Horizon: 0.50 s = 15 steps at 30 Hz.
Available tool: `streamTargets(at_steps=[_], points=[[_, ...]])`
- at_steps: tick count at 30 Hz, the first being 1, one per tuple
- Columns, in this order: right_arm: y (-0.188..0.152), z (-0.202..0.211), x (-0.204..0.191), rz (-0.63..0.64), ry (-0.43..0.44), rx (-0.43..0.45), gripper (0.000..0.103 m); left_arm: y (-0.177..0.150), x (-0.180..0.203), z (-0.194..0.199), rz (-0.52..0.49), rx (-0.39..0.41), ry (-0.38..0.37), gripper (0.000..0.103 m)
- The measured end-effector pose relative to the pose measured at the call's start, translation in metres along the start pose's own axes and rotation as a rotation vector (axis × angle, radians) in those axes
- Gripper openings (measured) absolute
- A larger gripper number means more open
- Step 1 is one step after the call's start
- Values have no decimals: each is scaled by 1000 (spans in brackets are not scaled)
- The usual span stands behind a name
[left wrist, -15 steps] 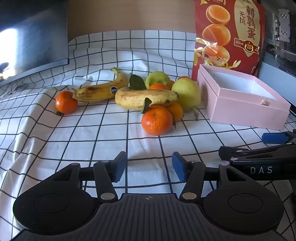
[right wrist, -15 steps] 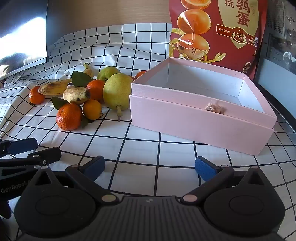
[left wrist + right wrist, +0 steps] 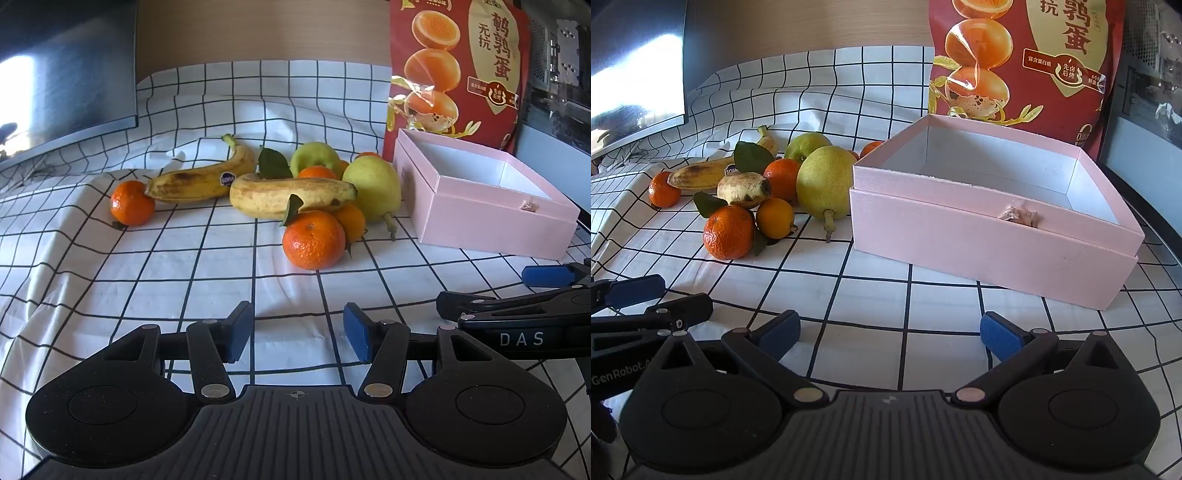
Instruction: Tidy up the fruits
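Note:
A heap of fruit lies on the checked cloth: two bananas (image 3: 291,195), a yellow-green pear (image 3: 373,186), a green apple (image 3: 314,157) and several mandarins, the nearest one (image 3: 314,240) with a leaf. One mandarin (image 3: 131,203) sits apart at the left. An open pink box (image 3: 993,236) stands right of the heap, its inside bare. My left gripper (image 3: 299,338) is open over bare cloth, short of the nearest mandarin. My right gripper (image 3: 890,332) is open wide in front of the box, holding nothing.
A tall red snack bag (image 3: 1023,62) stands behind the box. A dark screen (image 3: 66,66) leans at the back left. The cloth (image 3: 166,277) is rumpled near the left edge. Each gripper's fingers (image 3: 543,275) show at the other view's side.

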State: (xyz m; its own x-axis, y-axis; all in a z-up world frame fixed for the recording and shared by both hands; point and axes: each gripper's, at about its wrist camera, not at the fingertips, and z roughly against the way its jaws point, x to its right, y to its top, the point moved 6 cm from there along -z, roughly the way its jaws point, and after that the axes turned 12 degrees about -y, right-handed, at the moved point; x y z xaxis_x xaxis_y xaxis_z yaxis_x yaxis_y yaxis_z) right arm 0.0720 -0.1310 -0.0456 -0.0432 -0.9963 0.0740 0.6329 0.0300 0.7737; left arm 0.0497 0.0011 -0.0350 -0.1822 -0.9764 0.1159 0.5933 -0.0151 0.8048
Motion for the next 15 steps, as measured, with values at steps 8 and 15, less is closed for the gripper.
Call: streamTargets(at_steps=[8, 15], points=[[0, 0, 0, 0, 0, 0, 103, 0, 0, 0, 2, 1, -1, 60], [0, 0, 0, 0, 0, 0, 103, 0, -1, 0, 4, 2, -3, 60]])
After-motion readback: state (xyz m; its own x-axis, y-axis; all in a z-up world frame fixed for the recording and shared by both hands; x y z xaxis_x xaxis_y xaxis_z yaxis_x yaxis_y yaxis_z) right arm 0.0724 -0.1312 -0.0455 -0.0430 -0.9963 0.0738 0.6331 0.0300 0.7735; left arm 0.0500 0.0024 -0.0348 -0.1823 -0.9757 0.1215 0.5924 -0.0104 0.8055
